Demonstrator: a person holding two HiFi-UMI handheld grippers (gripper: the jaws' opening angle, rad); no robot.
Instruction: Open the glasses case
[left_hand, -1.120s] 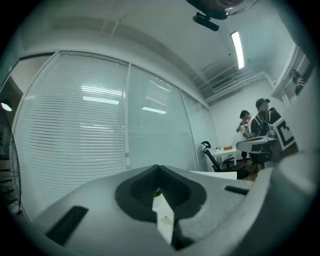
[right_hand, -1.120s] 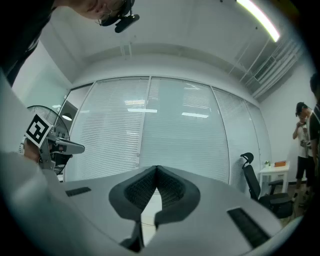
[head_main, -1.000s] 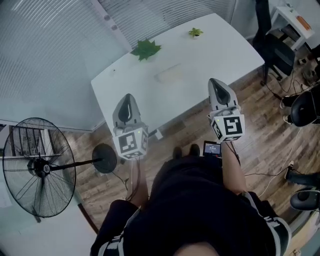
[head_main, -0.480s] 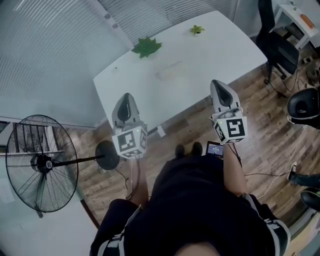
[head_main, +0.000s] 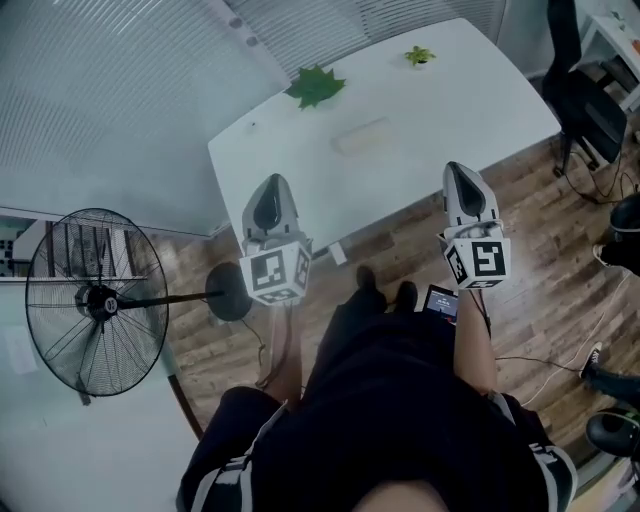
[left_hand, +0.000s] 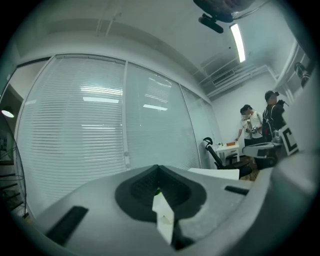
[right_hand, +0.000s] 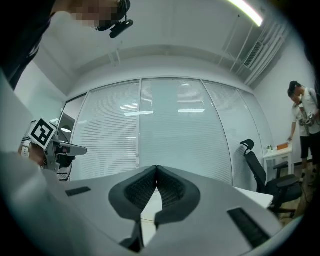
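Note:
The glasses case (head_main: 362, 137) is a pale, oblong shape lying closed near the middle of the white table (head_main: 470, 95). My left gripper (head_main: 274, 183) is held at the table's near-left edge, well short of the case, with its jaws together and nothing in them. My right gripper (head_main: 462, 170) hangs in front of the near edge to the right of the case, also shut and empty. In the left gripper view the closed jaws (left_hand: 159, 169) hide most of the table. In the right gripper view the jaws (right_hand: 157, 170) meet at the tip.
A green leaf (head_main: 316, 86) and a small green plant (head_main: 419, 56) lie at the table's far side. A standing fan (head_main: 85, 300) is on the floor at left. A black office chair (head_main: 590, 110) stands at right. Two people (left_hand: 260, 117) stand by a far desk.
The head view has shifted, so table, fan and both grippers sit further right in the picture. The right gripper has dropped slightly. Both grippers stay shut and clear of the case.

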